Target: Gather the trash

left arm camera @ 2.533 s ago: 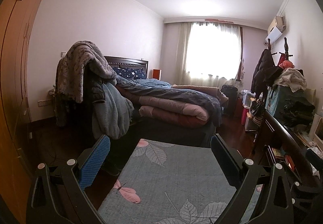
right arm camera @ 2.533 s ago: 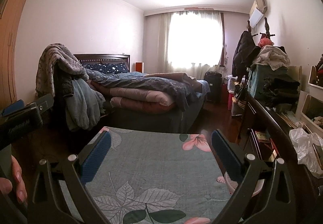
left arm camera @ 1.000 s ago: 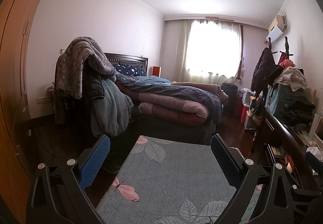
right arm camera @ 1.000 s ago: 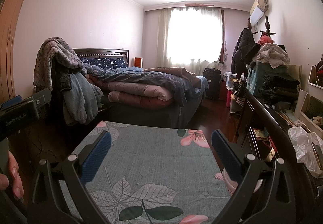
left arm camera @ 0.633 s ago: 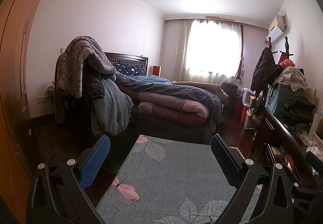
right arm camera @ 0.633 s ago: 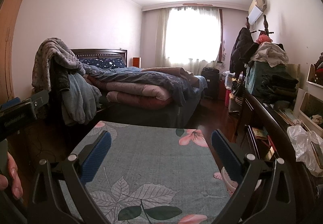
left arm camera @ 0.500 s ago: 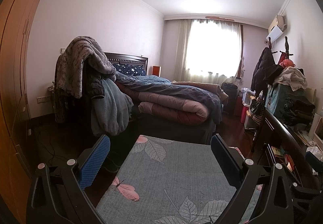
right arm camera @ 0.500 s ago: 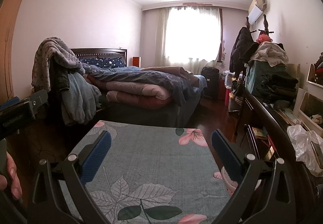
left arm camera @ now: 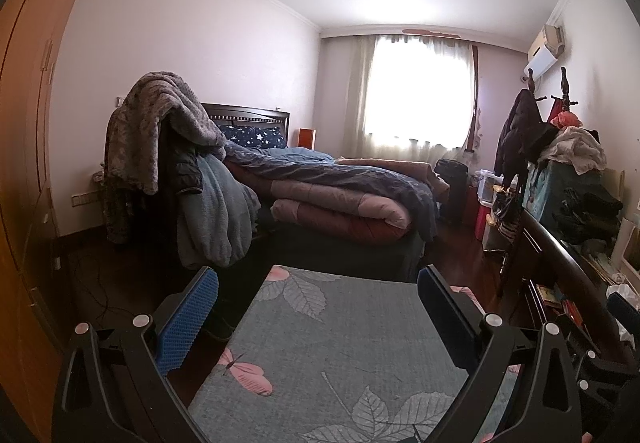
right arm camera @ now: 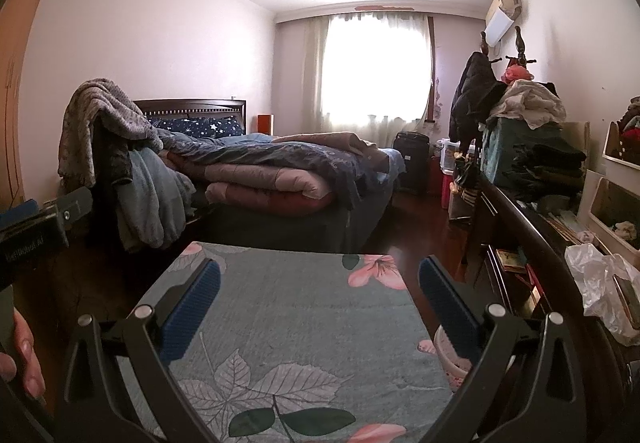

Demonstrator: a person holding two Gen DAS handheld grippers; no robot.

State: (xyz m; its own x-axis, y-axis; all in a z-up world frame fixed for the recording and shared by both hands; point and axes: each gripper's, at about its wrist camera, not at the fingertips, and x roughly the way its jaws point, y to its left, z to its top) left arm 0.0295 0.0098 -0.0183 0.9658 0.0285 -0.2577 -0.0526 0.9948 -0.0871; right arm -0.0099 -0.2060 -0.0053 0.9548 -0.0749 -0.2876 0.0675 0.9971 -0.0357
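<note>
Risk: the crumpled plastic bag (right arm camera: 600, 283) is looking light and slippery, so a shallow pinch is likely slipping off or dragging the clutter beside it.
Trash: the plastic bag, whitish and wrinkled, is lying at the near end of the dark dresser (right arm camera: 520, 219).
Left gripper (left arm camera: 316, 285): hanging wide open, holding nothing, over the flowered cloth (left arm camera: 340, 343).
Right gripper (right arm camera: 320, 281): hanging wide open and empty, well apart from the bag.
</note>
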